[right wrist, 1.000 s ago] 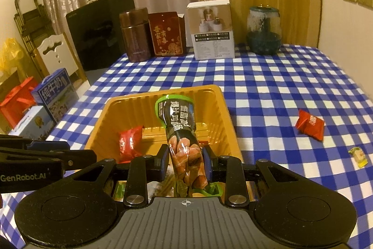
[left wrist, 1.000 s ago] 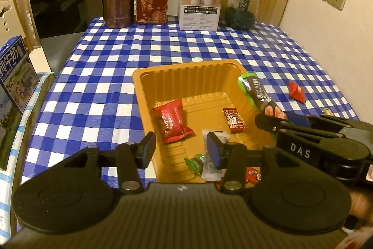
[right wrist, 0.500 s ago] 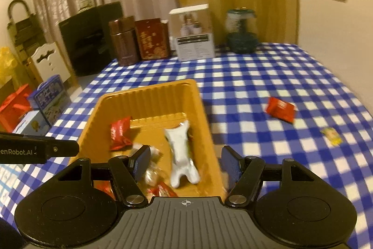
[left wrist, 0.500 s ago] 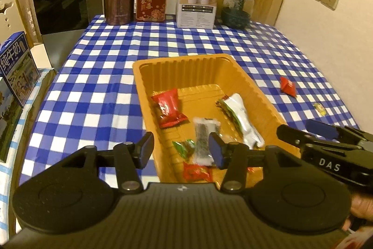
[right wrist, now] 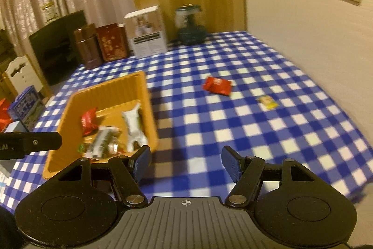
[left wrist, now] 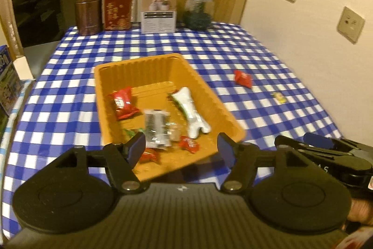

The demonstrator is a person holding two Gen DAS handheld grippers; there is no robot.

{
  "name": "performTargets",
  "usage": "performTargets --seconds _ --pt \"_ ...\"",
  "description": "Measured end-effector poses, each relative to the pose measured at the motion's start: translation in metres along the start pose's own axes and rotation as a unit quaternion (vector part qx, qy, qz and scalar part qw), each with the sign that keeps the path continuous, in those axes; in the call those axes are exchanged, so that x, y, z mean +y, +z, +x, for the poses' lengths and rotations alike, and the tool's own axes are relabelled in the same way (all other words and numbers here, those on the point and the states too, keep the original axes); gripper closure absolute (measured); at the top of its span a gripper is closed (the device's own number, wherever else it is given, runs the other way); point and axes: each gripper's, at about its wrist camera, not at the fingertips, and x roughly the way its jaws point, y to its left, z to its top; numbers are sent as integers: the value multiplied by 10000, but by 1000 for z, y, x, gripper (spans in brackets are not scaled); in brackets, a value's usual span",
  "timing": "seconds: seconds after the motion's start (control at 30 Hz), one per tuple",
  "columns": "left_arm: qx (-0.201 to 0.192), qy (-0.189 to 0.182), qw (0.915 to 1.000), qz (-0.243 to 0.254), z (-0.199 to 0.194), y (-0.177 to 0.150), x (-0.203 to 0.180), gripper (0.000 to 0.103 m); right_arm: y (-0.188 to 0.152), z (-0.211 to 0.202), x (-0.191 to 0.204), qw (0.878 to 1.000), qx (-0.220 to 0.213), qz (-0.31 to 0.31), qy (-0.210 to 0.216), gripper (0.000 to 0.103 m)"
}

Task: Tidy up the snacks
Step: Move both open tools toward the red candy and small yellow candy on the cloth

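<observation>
Orange tray (left wrist: 205,90) mid-table on blue check cloth (left wrist: 70,95), holding white stick pack (left wrist: 192,109), red pack (left wrist: 122,103) etc. To its right, well apart: red snack (right wrist: 218,85), small yellow candy (right wrist: 268,102). Left gripper (left wrist: 181,148) jaws just opened wider, nothing between; right gripper (right wrist: 185,160) fingers apart, empty.

Both claws (left wrist: 180,147) (right wrist: 186,161) agape, empty

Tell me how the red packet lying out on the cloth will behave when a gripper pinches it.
The red packet looks puffed and crinkled, so it would probably squash and flex rather than stay stiff. It seems small and pillow-like, so likely light. Its shiny wrapper may slip between the pads, and on the smooth cloth it could slide if nudged. It lies flat, so it should not roll.
</observation>
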Motion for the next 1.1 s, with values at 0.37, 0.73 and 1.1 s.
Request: performTargets --seconds 0.37,0.73,1.1 --pt "-42 -337 9992 222 -11 -6 -47 17 -6 -41 -42 9982 -1 340 -500 29" --pt "14 -472 9978 462 -14 -9 -76 11 -5 -65 -60 9965 -75 522 -650 28" --pt "57 -620 9959 657 -8 -6 -90 10 -4 -66 -72 9956 -110 650 -672 28"
